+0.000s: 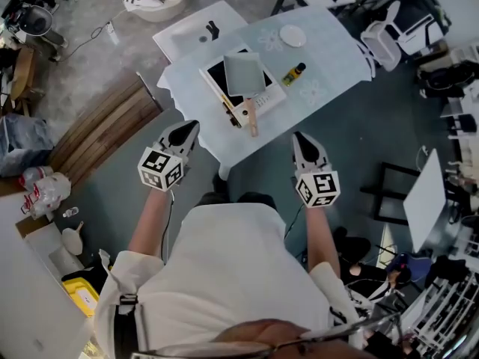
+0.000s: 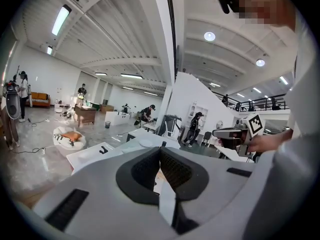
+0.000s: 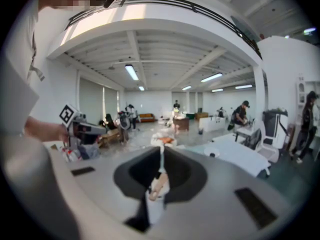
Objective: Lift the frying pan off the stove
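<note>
While both tongs stay away from the bench [image 1: 333, 54], we hold the left tongs [image 1: 187, 134] and right tongs [image 1: 301, 142] shut and empty. The frying pan [image 1: 243, 73] sits on the stove [image 1: 274, 96] ahead, between them. Its wooden handle [image 1: 251, 118] runs back toward us, seemingly nearer our right. A bottle [image 1: 293, 74] crowds the stove's right side; overhead is open.

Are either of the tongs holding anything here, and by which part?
Nothing is held. The left tongs and right tongs are shut and empty, short of the table; the frying pan sits untouched on the stove.
</note>
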Demonstrator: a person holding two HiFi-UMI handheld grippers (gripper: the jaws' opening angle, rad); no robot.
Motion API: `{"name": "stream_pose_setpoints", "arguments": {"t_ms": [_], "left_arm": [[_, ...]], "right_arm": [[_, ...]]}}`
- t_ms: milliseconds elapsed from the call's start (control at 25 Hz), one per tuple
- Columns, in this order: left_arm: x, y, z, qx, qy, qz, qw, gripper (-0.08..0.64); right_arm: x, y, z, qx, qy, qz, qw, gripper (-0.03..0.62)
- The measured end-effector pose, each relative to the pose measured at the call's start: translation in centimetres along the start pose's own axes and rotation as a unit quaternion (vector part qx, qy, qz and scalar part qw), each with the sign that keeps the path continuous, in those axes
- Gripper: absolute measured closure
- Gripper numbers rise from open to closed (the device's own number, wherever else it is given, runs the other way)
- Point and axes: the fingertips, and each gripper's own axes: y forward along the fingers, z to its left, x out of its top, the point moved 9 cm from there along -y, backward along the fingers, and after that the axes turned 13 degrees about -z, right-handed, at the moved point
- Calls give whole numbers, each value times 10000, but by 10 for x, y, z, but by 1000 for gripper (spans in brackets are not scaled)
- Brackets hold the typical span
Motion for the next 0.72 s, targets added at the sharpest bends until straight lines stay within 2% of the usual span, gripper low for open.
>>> {"name": "stream_pose_setpoints", "arguments": {"t_ms": [400,720], "left_arm": [[-1,20,6,-127,-81,98,9998,531],[-1,35,10,28,-137,91,9999,531]], "right_arm": [[-1,16,-11,-130,22,138,9998,554],[-3,42,-25,243,54,242,9994,554]]}}
